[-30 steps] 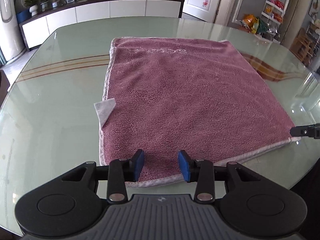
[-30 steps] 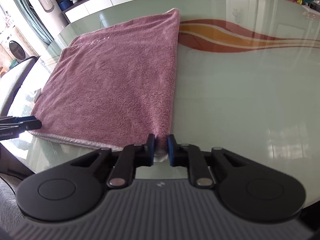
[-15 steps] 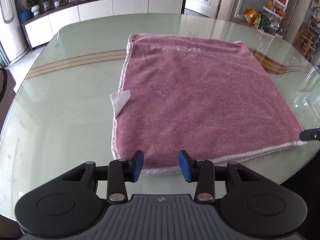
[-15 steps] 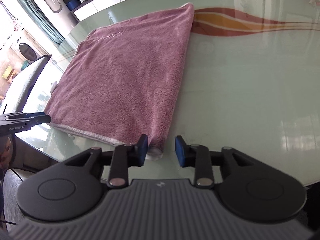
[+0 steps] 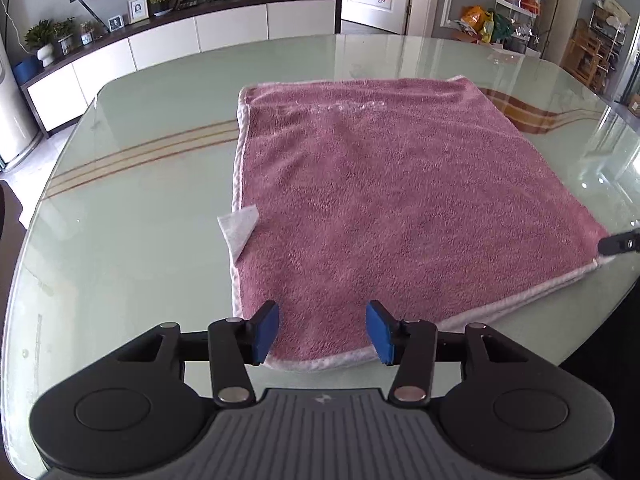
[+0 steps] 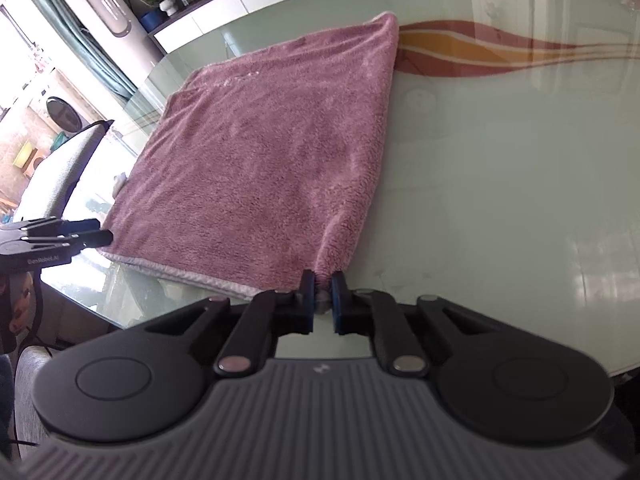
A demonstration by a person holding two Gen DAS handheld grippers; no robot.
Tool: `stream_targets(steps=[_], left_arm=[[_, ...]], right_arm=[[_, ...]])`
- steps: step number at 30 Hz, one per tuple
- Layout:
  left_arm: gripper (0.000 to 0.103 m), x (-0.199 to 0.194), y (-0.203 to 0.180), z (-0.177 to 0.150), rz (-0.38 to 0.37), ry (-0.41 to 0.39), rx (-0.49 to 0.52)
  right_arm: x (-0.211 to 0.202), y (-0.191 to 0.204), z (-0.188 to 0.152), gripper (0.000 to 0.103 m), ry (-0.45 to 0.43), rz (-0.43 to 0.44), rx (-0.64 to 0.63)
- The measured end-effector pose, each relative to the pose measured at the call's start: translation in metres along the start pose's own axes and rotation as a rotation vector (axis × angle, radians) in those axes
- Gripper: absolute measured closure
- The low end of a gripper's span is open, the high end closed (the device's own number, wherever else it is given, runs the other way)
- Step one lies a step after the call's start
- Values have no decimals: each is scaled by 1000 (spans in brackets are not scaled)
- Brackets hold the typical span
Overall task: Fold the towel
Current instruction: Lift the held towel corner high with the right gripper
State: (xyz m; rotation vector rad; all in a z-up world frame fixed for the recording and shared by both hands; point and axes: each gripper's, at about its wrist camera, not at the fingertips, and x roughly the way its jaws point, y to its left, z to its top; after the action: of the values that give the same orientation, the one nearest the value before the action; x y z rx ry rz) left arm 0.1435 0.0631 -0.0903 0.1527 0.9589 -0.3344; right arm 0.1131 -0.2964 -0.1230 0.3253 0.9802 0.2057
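Observation:
A pink towel [image 5: 400, 208] with a pale hem lies folded flat on the glass table [image 5: 132, 208]; it also shows in the right wrist view [image 6: 272, 160]. My left gripper [image 5: 322, 332] is open, its blue pads over the towel's near left corner. My right gripper [image 6: 321, 296] is shut on the towel's near right corner. The right gripper's tip [image 5: 618, 242] shows at the right edge of the left wrist view. The left gripper [image 6: 80, 236] shows at the left of the right wrist view.
A white label [image 5: 238, 232] sticks out from the towel's left edge. The table's near edge [image 6: 132, 320] is close below the grippers. A grey chair [image 6: 56, 176] stands at the left. A white sideboard [image 5: 180, 44] lines the far wall.
My right gripper opened briefly, then shut again on the towel's near right corner. My left gripper stayed open and shifted left along the near edge, towards the left corner.

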Motion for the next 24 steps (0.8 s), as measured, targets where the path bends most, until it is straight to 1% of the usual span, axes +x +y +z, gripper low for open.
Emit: stream_targets(steps=[2, 6, 13, 17, 24], left_arm=[[51, 1, 3, -4, -14, 11, 4], [46, 1, 4, -8, -36, 12, 20], [40, 1, 4, -9, -68, 14, 67], [39, -1, 7, -11, -98, 12, 80], [38, -4, 18, -13, -160, 4, 54]], right_arm=[[-7, 4, 8, 95, -19, 20, -9], [-19, 16, 32, 95, -66, 64, -29], [-22, 49, 89, 95, -144, 89, -101], [-10, 75, 129, 95, -169, 113, -138], [31, 128, 191, 95, -183, 141, -202]])
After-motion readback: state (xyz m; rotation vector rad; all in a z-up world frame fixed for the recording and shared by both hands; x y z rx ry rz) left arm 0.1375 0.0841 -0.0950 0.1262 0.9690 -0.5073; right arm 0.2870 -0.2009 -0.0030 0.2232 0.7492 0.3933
